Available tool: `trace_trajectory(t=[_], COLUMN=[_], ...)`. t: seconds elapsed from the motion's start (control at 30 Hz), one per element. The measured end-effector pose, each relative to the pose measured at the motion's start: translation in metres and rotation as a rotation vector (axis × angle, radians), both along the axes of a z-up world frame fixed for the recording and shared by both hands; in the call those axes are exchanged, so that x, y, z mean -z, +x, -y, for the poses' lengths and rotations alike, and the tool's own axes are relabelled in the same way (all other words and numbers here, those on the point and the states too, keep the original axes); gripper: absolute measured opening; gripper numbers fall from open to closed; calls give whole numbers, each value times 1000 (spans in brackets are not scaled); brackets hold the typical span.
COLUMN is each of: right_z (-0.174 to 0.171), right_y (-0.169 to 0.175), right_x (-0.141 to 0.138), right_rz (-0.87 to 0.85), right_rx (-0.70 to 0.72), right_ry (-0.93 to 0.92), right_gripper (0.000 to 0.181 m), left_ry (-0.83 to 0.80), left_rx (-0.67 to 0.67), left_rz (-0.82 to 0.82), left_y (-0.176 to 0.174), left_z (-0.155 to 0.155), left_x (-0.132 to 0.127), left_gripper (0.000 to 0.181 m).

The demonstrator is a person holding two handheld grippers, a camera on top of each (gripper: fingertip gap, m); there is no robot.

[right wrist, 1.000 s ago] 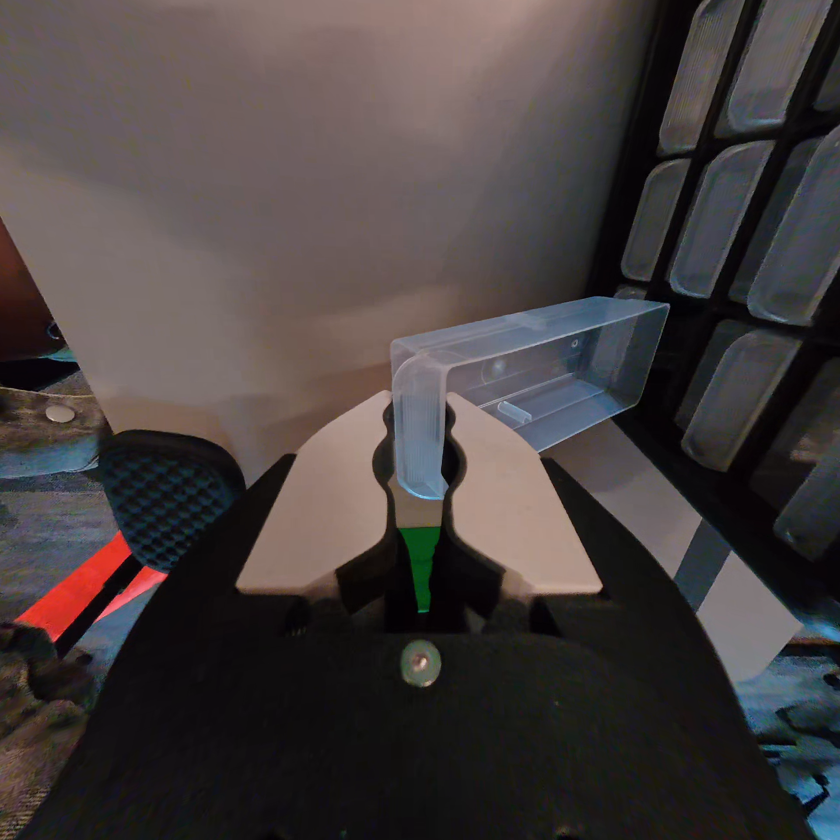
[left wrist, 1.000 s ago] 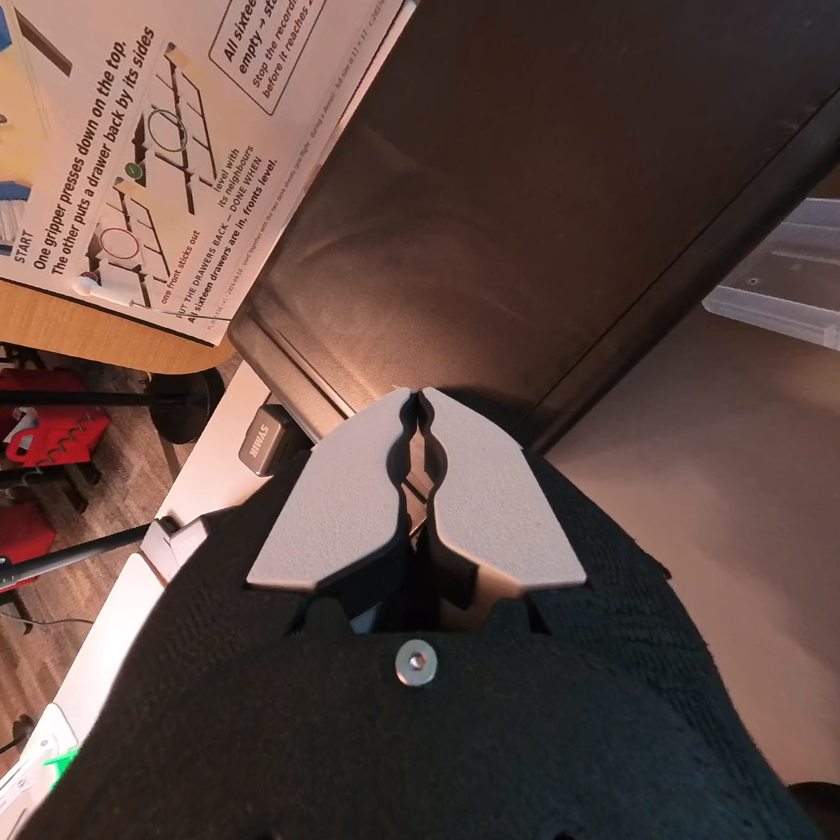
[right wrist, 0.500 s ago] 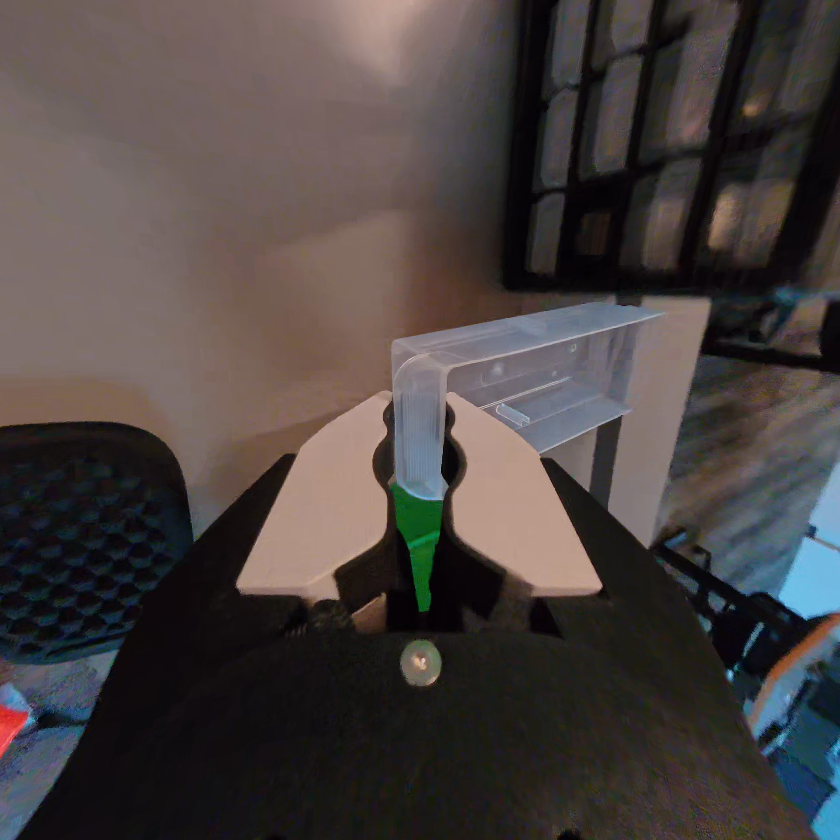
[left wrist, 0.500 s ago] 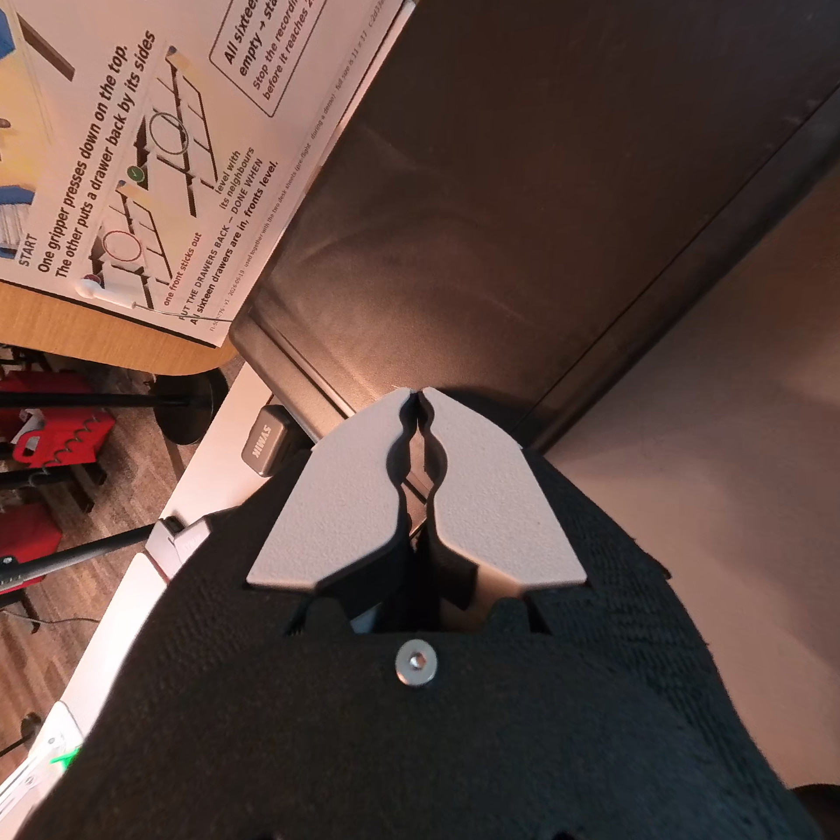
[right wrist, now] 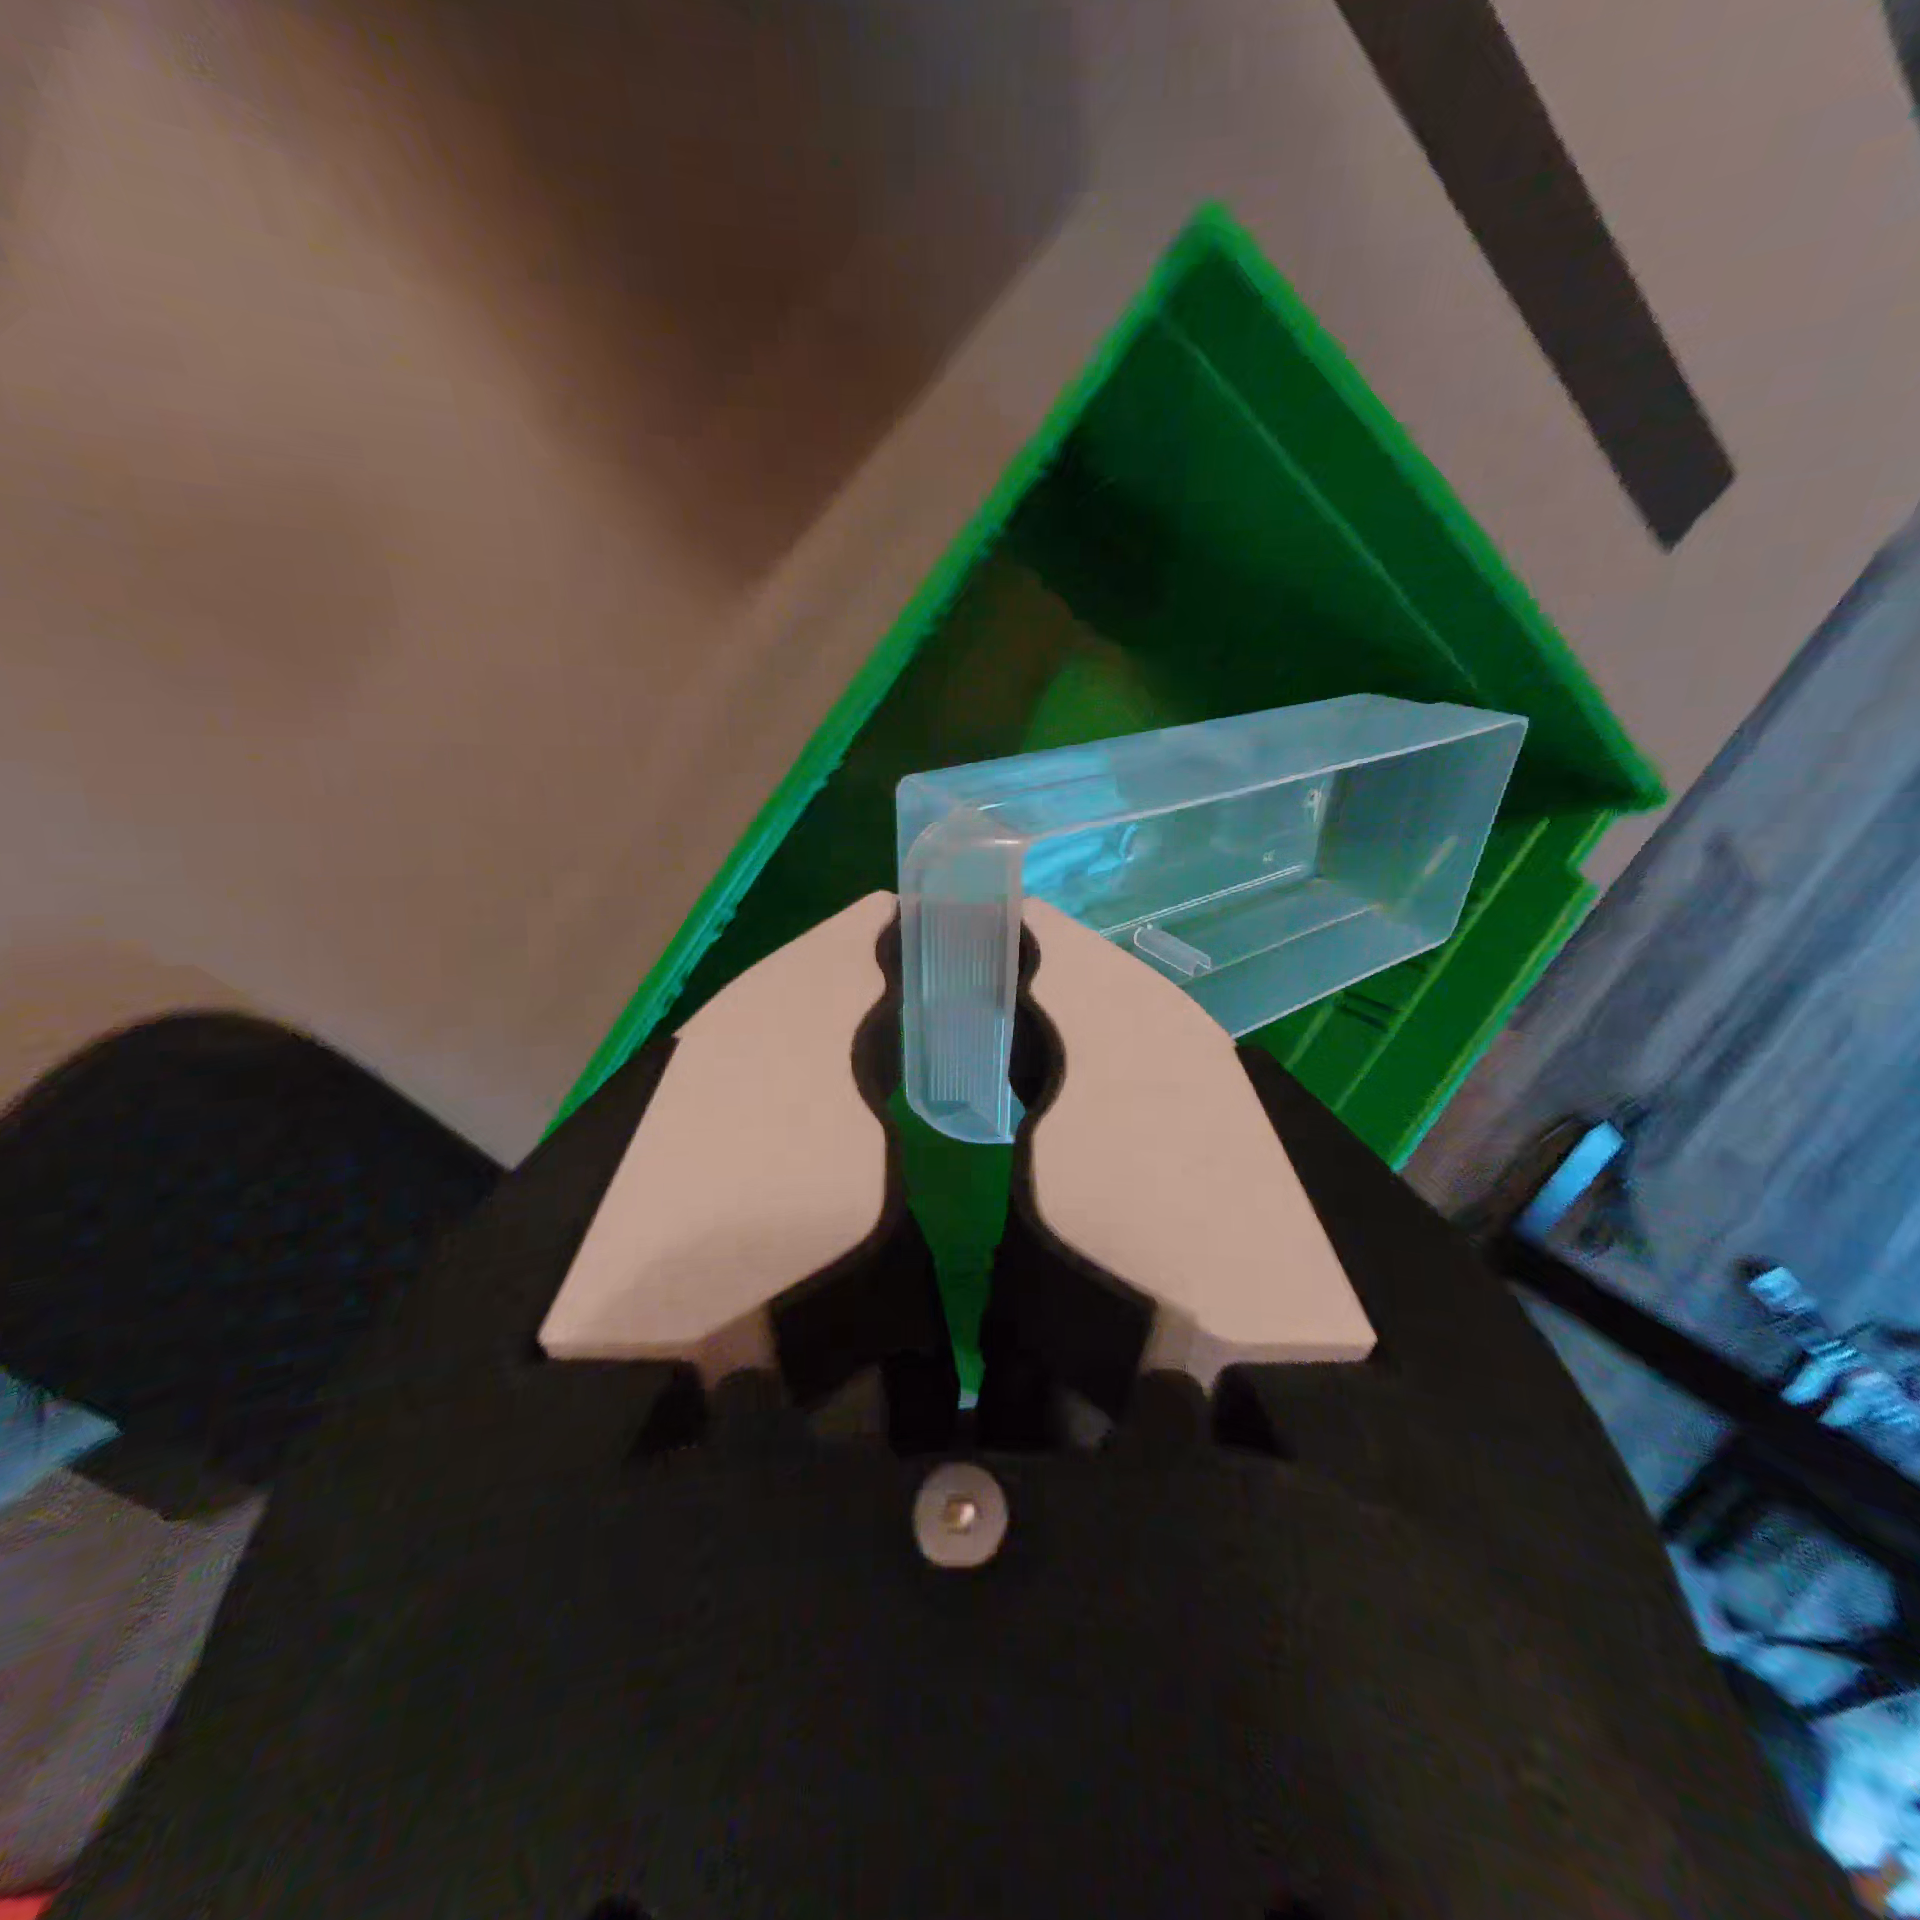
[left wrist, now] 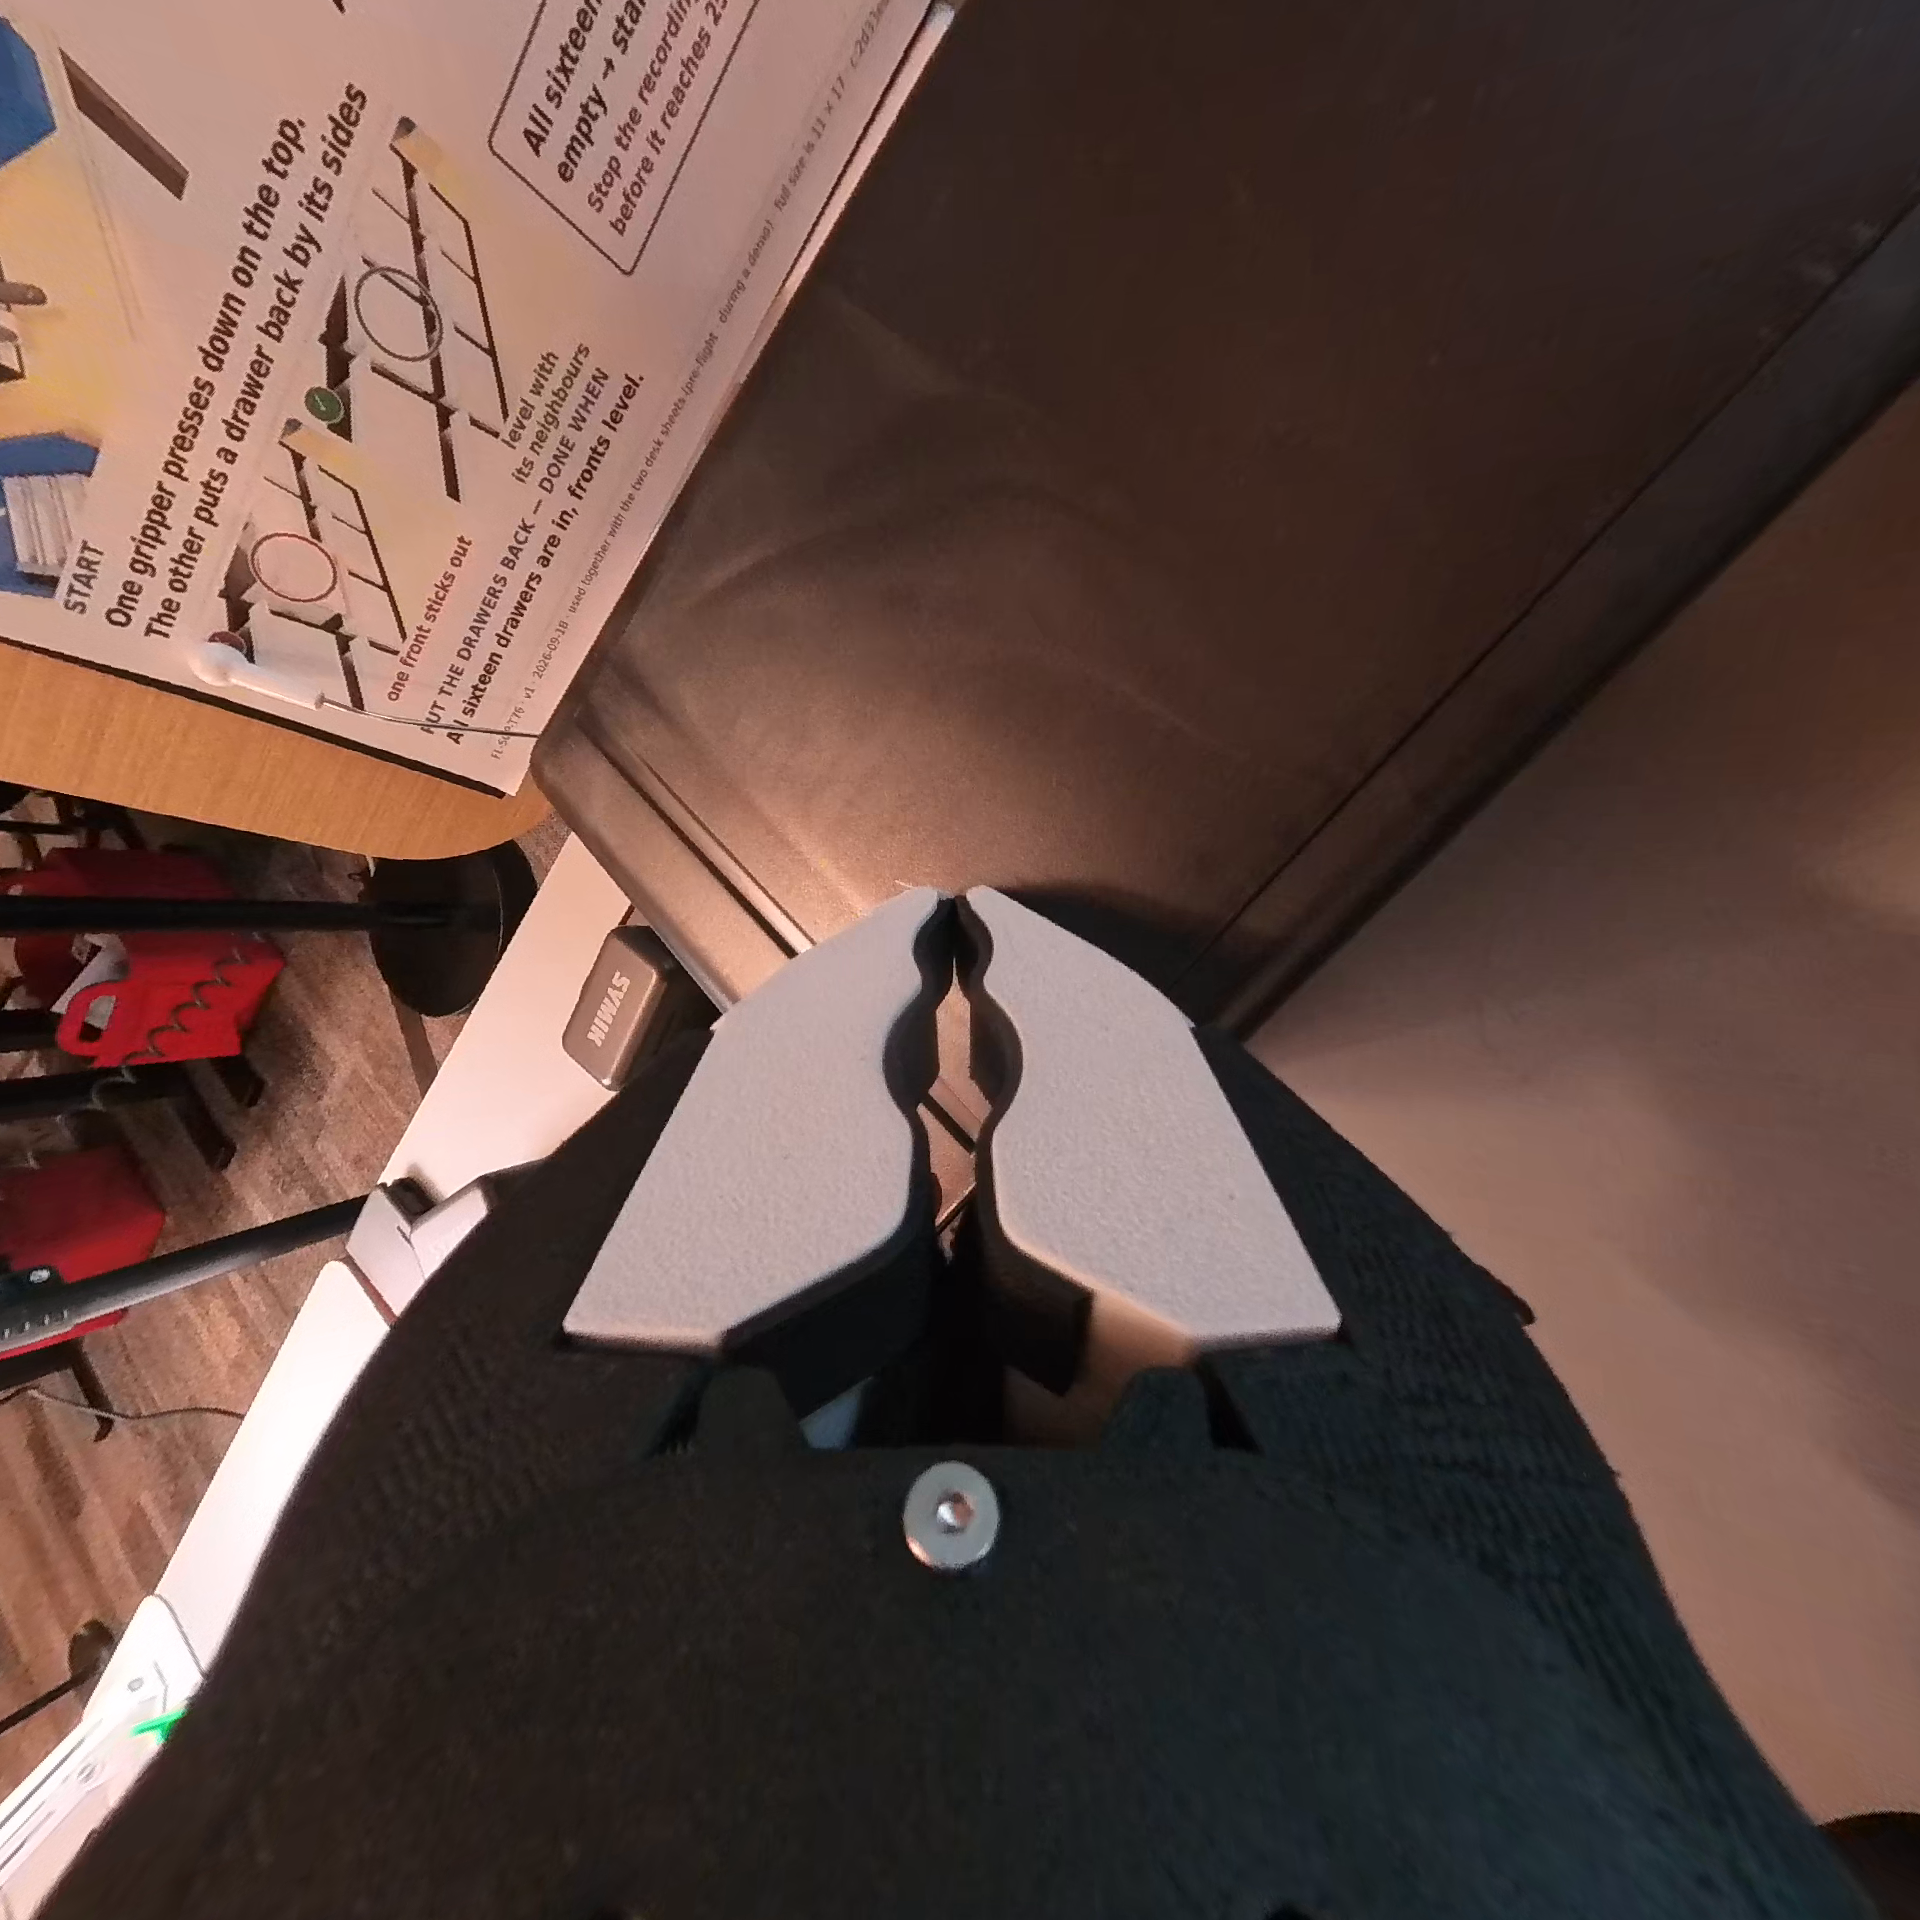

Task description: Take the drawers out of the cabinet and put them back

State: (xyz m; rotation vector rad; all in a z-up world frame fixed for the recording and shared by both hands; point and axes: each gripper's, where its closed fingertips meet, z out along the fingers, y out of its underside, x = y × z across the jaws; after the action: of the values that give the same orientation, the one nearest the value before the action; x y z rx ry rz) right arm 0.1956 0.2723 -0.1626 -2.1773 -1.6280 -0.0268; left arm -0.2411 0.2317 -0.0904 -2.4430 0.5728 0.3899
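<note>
While I hold it up in my right tool [right wrist: 957, 1023], the clear plastic drawer [right wrist: 1226, 883] hangs in the air above an open green bin [right wrist: 1226, 540], its long body reaching away toward 2 o'clock. It looks empty, thin-walled and light, stiff enough to keep its box shape, though I judge the smooth plastic slippery and liable to crack if squeezed hard. The ribbed pull tab [right wrist: 961, 997] at its front is the natural place to take hold, and that is where my right tool is clenched, one finger on each side of the tab. My left tool [left wrist: 954, 914] is closed on nothing, fingertips meeting, resting against the dark top of the cabinet [left wrist: 1195, 468]. A printed instruction sheet [left wrist: 364, 312] lies at 10 o'clock beyond it, on the wooden worktop [left wrist: 208, 748]. With such a narrow grip, I expect the drawer could swing or twist on the tab.
</note>
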Motion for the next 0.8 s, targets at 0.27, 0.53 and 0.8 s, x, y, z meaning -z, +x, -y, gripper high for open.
trace_trajectory(t=[0.27, 0.53, 0.8], right_z=[-55, -76, -84], right_y=[-9, -32, -44], right_x=[50, 79, 95], right_rz=[-65, -7, -11], right_rx=[391, 501, 527], right_ry=[-139, -178, -216], right_gripper=[16, 16, 14], left_ry=[4, 6, 6], left_rx=[6, 7, 11], left_rz=[16, 17, 16], left_y=[0, 0, 0], left_z=[-1, -1, -1], left_x=[0, 0, 0], left_gripper=[0, 0, 0])
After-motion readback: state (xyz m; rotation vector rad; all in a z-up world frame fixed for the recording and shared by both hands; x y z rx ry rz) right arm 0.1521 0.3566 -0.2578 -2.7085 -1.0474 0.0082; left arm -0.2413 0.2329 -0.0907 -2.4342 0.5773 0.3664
